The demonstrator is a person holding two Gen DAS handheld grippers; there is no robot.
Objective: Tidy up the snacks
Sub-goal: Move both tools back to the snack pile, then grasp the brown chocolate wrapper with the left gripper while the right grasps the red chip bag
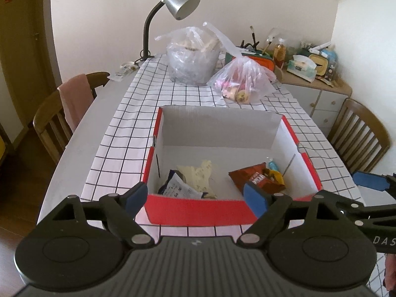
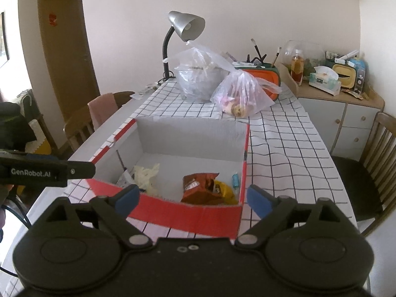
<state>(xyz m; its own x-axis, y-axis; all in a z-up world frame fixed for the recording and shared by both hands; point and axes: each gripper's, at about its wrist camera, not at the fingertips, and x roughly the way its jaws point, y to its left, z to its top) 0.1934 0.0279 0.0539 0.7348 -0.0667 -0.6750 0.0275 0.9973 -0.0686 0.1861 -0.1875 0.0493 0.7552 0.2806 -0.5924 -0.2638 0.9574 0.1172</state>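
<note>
A red cardboard box (image 1: 198,211) (image 2: 183,214) with a white inside stands on the checked tablecloth. Inside lie a pale yellow packet (image 1: 199,175) (image 2: 146,173), a white and dark blue packet (image 1: 177,188), a red-brown snack bag (image 1: 255,178) (image 2: 198,185), a yellow packet (image 2: 224,189) and a small light blue wrapper (image 1: 272,165) (image 2: 235,179). My left gripper (image 1: 196,196) hangs open above the box's near wall, nothing between its blue fingers. My right gripper (image 2: 193,198) is open over the box's near right corner, also empty; it shows in the left wrist view (image 1: 371,182).
Behind the box lie a clear bag of snacks (image 1: 243,81) (image 2: 243,97) and a bag-covered grey pot (image 1: 193,59) (image 2: 200,79). A silver desk lamp (image 1: 178,2) (image 2: 186,26) stands at the far end. Wooden chairs (image 1: 59,116) (image 2: 371,173) flank the table; a cluttered cabinet (image 2: 341,104) stands right.
</note>
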